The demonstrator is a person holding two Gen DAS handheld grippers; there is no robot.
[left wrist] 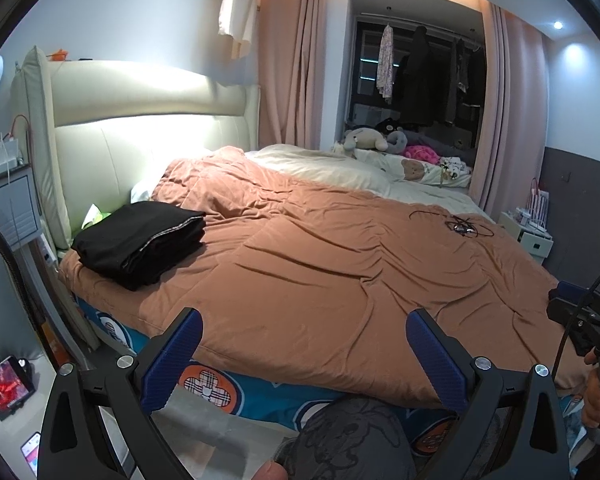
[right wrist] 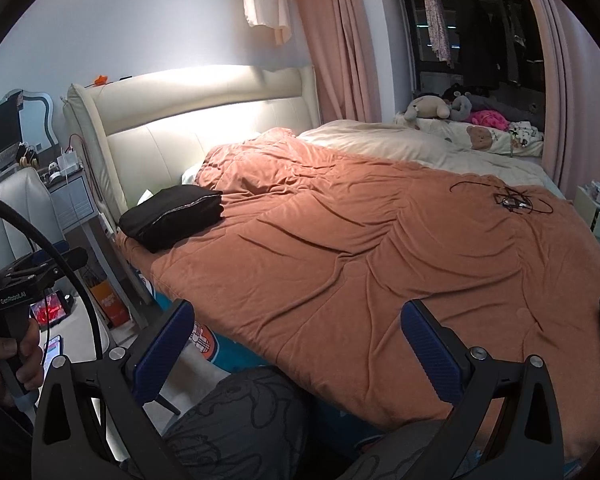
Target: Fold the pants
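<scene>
L cam: my L claw [left wrist: 300, 354] wide open, empty; pants [left wrist: 140, 242] folded in a stack at bed [left wrist: 320, 280] corner nr headboard | R cam: R claw [right wrist: 296, 346] wide open, empty; pants [right wrist: 172, 216] far left | step: fold looks done, I think; nxt: prob nothing.

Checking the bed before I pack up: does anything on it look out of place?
The black pants sit neatly folded near the headboard. The one stray thing is a tangle of thin black cable lying loose on the brown blanket. Both claws are open and empty.
</scene>
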